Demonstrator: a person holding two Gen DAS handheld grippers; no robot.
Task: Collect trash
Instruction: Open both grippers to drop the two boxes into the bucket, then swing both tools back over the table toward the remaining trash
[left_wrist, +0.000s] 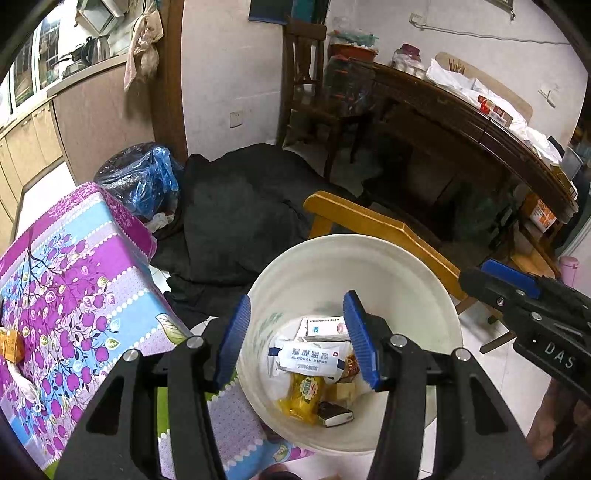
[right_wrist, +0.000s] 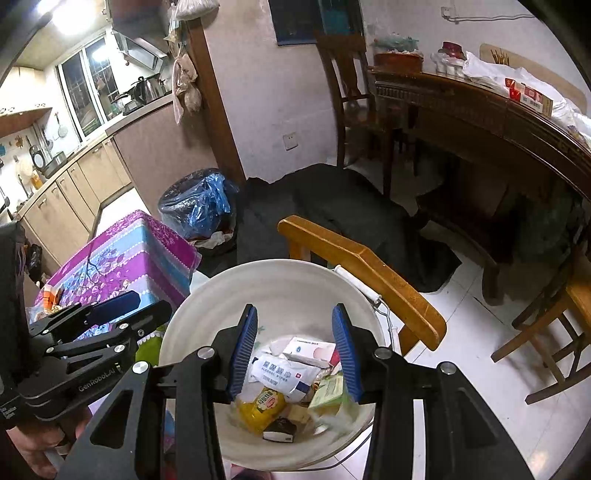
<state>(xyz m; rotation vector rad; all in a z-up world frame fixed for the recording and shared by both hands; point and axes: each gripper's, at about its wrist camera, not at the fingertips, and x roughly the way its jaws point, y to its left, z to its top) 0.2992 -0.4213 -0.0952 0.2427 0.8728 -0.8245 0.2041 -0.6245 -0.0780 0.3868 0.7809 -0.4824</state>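
A white bucket (left_wrist: 332, 243) (right_wrist: 258, 269) stands below both grippers. Trash lies in it: an alcohol wipes packet (left_wrist: 308, 360) (right_wrist: 284, 373), a yellow packet (left_wrist: 303, 398) (right_wrist: 262, 406), a white carton (left_wrist: 325, 326) (right_wrist: 310, 349), a small black-and-white box (left_wrist: 334, 413) (right_wrist: 280, 430) and a green packet (right_wrist: 327, 391). My left gripper (left_wrist: 296, 299) hangs open over the bucket's mouth, with nothing between its blue pads. My right gripper (right_wrist: 294, 309) is open beside it, also over the mouth and holding nothing. An orange packet (left_wrist: 11, 343) lies on the floral table.
A table with a purple floral cloth (left_wrist: 74, 277) (right_wrist: 125, 251) stands left of the bucket. A yellow wooden chair back (left_wrist: 369, 221) (right_wrist: 354, 266) touches its far side. Beyond are a black bin with a blue bag (left_wrist: 144, 177), dark cloth on the floor (left_wrist: 240, 214) and a cluttered dark table (left_wrist: 461, 122).
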